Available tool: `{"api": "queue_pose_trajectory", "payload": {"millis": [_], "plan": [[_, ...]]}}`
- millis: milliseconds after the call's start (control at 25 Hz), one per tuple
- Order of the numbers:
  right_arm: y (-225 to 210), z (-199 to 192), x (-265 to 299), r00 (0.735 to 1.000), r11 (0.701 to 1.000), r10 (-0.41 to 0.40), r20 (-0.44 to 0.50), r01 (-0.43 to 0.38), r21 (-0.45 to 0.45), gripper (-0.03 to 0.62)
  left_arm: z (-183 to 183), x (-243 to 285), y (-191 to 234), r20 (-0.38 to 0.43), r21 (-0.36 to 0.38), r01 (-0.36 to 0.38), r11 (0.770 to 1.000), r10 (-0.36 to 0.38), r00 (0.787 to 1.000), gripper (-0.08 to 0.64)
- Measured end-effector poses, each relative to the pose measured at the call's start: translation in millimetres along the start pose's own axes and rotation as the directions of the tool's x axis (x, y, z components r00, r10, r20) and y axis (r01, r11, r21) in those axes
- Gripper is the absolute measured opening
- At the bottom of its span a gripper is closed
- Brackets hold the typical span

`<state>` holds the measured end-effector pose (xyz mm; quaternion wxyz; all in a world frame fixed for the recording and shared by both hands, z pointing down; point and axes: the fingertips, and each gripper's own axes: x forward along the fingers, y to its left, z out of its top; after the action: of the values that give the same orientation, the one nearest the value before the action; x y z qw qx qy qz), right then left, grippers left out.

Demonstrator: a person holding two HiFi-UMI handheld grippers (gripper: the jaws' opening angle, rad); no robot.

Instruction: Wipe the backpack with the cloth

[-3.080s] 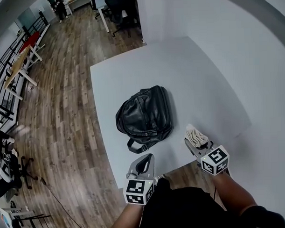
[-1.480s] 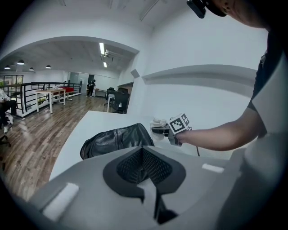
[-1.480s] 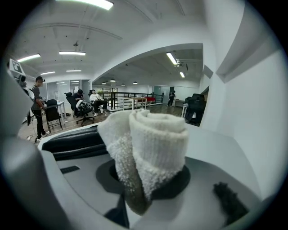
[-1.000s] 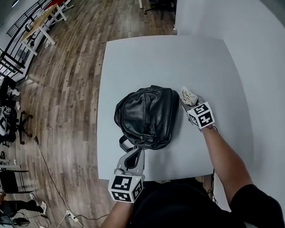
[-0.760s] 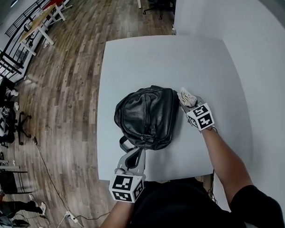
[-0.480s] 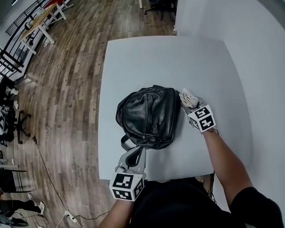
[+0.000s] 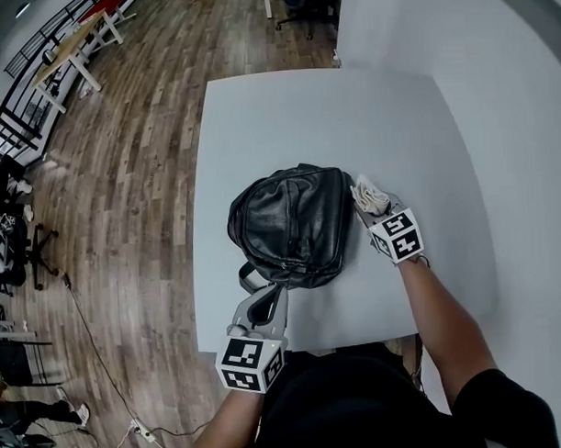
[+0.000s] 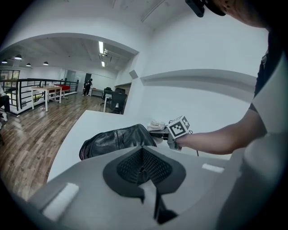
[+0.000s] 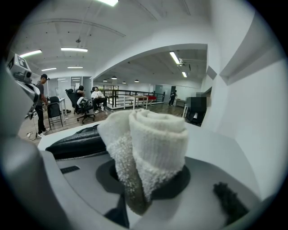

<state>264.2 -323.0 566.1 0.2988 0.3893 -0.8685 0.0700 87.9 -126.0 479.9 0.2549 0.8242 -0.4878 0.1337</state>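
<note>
the right gripper has its jaws clamped on a rolled, off-white terry cloth; in the right gripper view the roll stands up out of the jaws and fills the gap between them. the left gripper has its jaws drawn together with nothing between them, and the left gripper view shows only the dark meshed pads meeting at a thin seam. the cloth sits at the right side of a black leather backpack, close against its upper right corner; whether it presses on the leather or stops just short cannot be told. the left gripper hangs at the near edge of the table, its tips just beside the backpack's grey-buckled strap, which trails toward the person. the backpack lies flat near the middle of the white square table, its zipped top turned toward the near left. a forearm runs from the right gripper back to a dark sleeve. round the table lies a wood-plank floor, and a white wall rises along the right.
</note>
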Motion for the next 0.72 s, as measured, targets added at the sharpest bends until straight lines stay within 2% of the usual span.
{"api": "queue_pose_trajectory", "payload": {"millis": [720], "plan": [[36.8, -10.3, -28.3, 1.000, 1.000, -0.010, -0.017, 0.011, 0.011, 0.089, -1.5, -14.9, 9.2, 0.024, 0.017, 0.034, 0.999, -0.034, 0.999, 0.006]]}}
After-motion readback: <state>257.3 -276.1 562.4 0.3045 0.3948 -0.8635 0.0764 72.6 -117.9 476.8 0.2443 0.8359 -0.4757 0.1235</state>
